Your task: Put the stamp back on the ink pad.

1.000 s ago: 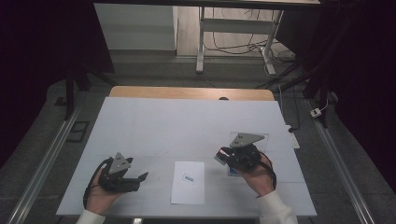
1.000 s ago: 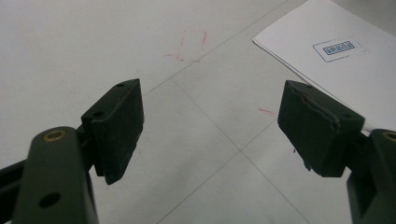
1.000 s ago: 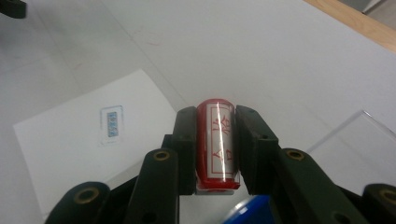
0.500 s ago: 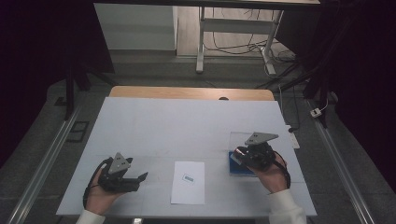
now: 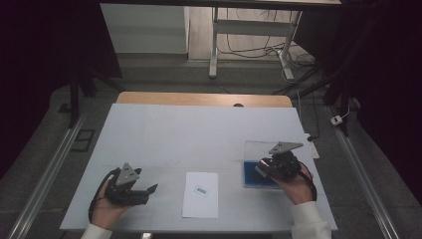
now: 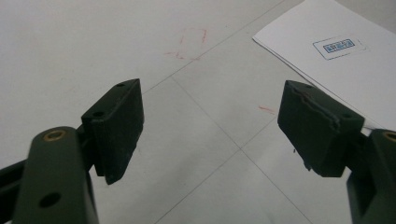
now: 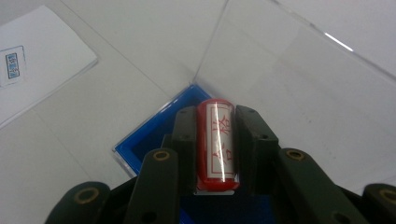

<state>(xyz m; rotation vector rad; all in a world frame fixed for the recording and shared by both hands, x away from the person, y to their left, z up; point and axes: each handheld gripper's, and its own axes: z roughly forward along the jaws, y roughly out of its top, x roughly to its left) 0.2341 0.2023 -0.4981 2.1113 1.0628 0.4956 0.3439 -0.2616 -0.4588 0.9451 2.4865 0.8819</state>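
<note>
In the high view, the right gripper (image 5: 262,168) hangs over a blue ink pad (image 5: 255,178) that lies near the right edge of the table (image 5: 199,134), towards the near side. The pad's clear lid (image 5: 260,148) stands open behind it. A white sheet (image 5: 201,194) with a small blue stamp mark (image 5: 201,190) lies near the middle of the near edge, well apart from the pad. The left gripper (image 5: 148,189) rests low near the near left corner, its jaws pointing towards the sheet.

In the left gripper view, the left gripper (image 6: 210,126) has its jaws spread wide with nothing between them, above bare table (image 6: 93,42). A corner of the sheet (image 6: 355,74) with the stamp mark (image 6: 339,46) shows at the upper right, just beyond the right-hand jaw.

In the right gripper view, the right gripper (image 7: 215,140) is clenched on a red stamp (image 7: 215,142), a cylinder with a white label bearing red characters, pinched lengthwise between both jaws. The stamp sits above the near corner of the ink pad (image 7: 154,140), and the lid (image 7: 289,79) slants up behind. The sheet (image 7: 32,56) lies at the upper left.
</note>
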